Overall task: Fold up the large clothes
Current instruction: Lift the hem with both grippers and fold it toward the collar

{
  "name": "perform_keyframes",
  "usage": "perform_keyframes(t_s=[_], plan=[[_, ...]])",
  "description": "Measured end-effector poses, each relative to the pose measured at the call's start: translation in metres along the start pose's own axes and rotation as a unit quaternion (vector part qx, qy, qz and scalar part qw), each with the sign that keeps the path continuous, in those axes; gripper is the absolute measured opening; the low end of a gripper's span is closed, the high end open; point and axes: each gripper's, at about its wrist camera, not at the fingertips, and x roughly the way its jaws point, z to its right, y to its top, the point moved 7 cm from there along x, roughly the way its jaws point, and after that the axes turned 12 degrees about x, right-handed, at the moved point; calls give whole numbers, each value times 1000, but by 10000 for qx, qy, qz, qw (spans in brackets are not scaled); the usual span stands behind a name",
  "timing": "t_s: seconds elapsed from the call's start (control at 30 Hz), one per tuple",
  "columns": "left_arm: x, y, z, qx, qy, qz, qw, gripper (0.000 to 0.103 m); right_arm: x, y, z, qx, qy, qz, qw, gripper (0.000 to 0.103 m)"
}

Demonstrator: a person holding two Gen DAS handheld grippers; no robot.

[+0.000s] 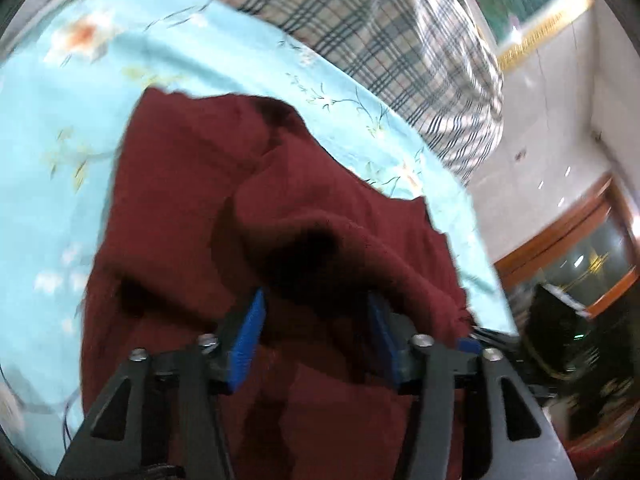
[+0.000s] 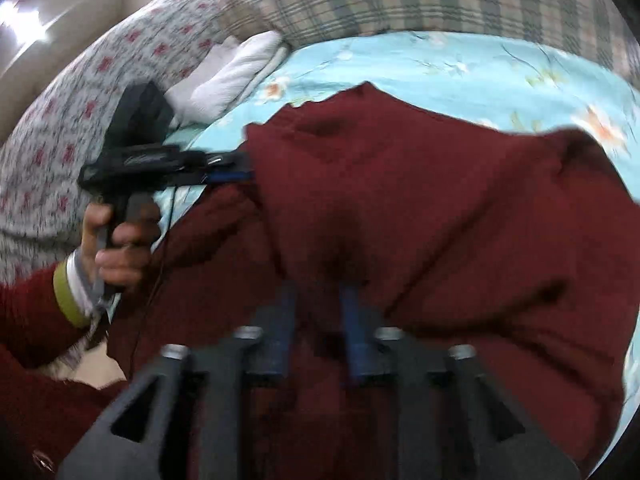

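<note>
A dark red garment (image 1: 248,200) lies rumpled on a light blue floral bedsheet (image 1: 60,160). My left gripper (image 1: 318,308) stands open over a raised fold of it, blue pads (image 1: 250,332) well apart, cloth bulging between them without being pinched. In the right wrist view the same garment (image 2: 440,220) fills the middle. My right gripper (image 2: 319,300) is open just above it, with red cloth showing in the gap between its pads (image 2: 354,320). The left gripper (image 2: 236,168) appears there side-on at the garment's left edge, held by a hand (image 2: 120,248).
A plaid quilt (image 1: 380,40) is heaped along the bed's far side. A grey blanket with red flowers (image 2: 80,120) and a white cloth (image 2: 224,76) lie at the left. A red sleeve (image 2: 28,320) enters at the bottom left. A wooden cabinet (image 1: 580,260) stands beyond the bed.
</note>
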Motion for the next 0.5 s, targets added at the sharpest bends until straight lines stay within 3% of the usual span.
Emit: perform_keyframes(t_s=[0.07, 0.17, 0.27, 0.37, 0.43, 0.47, 0.5], plan=[[-9, 0, 1, -202, -303, 61, 9993, 78, -20, 5, 0, 208, 212, 253, 9992, 50], [-14, 11, 12, -285, -576, 98, 9979, 83, -49, 14, 14, 800, 466, 696, 9933, 50], [-9, 23, 20, -306, -682, -67, 9972, 87, -55, 23, 52, 1690, 136, 859, 9818, 50], [8, 31, 25, -112, -355, -358, 9987, 87, -45, 27, 79, 2201, -364, 799, 9715, 50], [16, 29, 27, 29, -175, -493, 9986, 80, -37, 28, 88, 2450, -743, 776, 9635, 50], [22, 28, 29, 162, -68, -577, 9982, 60, -34, 28, 93, 2523, -929, 771, 9601, 50], [24, 25, 30, 258, -10, -631, 9977, 48, -33, 28, 94, 2561, -1020, 761, 9582, 50]])
